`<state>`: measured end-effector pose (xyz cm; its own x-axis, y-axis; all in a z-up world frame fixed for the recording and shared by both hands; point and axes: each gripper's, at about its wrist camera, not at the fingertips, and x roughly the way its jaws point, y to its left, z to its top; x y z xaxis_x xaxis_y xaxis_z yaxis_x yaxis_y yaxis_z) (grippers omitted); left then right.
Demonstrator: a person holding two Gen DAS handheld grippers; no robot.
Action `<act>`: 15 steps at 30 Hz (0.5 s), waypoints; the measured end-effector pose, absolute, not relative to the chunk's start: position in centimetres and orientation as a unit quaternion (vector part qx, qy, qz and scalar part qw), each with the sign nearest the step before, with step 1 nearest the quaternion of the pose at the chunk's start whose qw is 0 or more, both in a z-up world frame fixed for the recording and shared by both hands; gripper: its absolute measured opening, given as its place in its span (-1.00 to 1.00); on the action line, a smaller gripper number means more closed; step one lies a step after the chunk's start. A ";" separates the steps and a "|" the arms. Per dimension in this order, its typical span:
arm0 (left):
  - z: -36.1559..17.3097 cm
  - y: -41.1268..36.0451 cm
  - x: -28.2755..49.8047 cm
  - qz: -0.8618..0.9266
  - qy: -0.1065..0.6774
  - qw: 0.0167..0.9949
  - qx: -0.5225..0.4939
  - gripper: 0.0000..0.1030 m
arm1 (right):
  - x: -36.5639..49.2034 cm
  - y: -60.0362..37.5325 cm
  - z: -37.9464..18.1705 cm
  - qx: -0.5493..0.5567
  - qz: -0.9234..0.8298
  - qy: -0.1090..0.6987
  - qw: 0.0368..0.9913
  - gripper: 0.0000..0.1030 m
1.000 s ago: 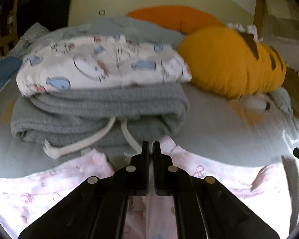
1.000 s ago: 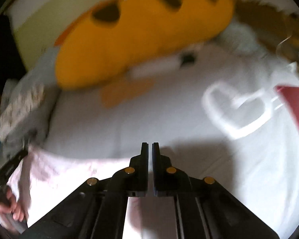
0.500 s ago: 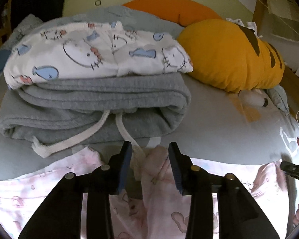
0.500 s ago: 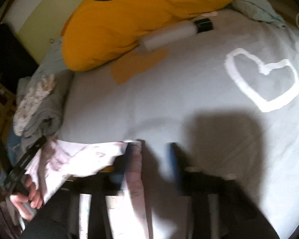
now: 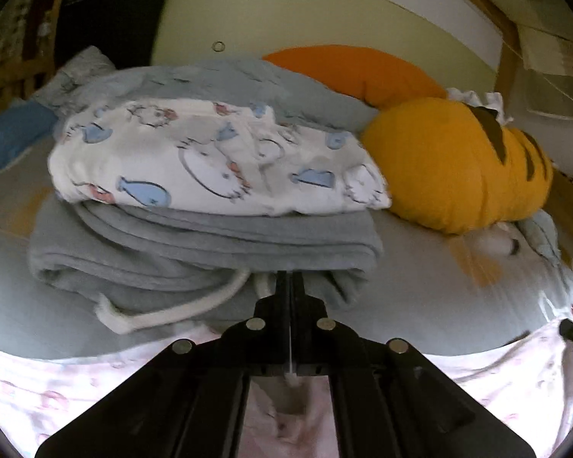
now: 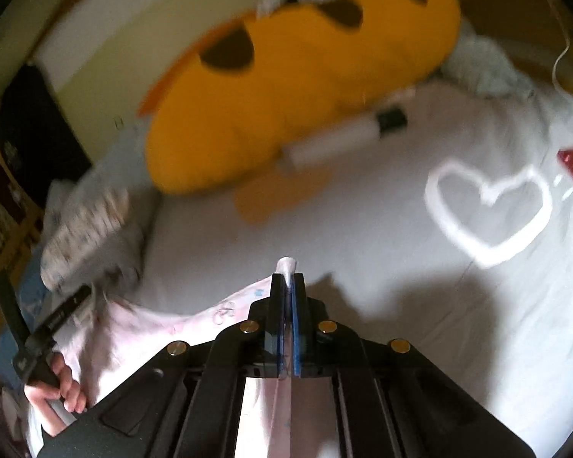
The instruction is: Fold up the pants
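I am pinching the soft, floppy pink pants (image 5: pixel 515 374) at their bed-side edge; left tongs (image 5: pixel 288 286) and right tongs (image 6: pixel 287 286) both clamped on cloth.

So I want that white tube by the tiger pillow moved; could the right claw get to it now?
Probably not yet: the right claw is shut on the pink pants. The sheet toward the white tube looks bare.

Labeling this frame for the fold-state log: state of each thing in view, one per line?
left gripper: shut on pink pants
right gripper: shut on pink pants, cloth poking past the tips
pink pants: spread out, held at two points, not yet folded
grey sweatpants: folded, drawstring hanging loose
white cartoon-print garment: folded, stacked on the grey sweatpants
tiger plush: lying on the bed
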<state>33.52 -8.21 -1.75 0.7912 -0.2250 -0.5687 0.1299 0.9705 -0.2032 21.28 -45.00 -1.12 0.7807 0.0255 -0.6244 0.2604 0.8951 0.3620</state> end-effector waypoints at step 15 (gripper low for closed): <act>-5.2 -12.0 35.3 -0.206 0.426 0.880 -0.051 -0.61 | 24.5 -45.0 -5.5 0.195 -0.110 0.441 0.869 -0.95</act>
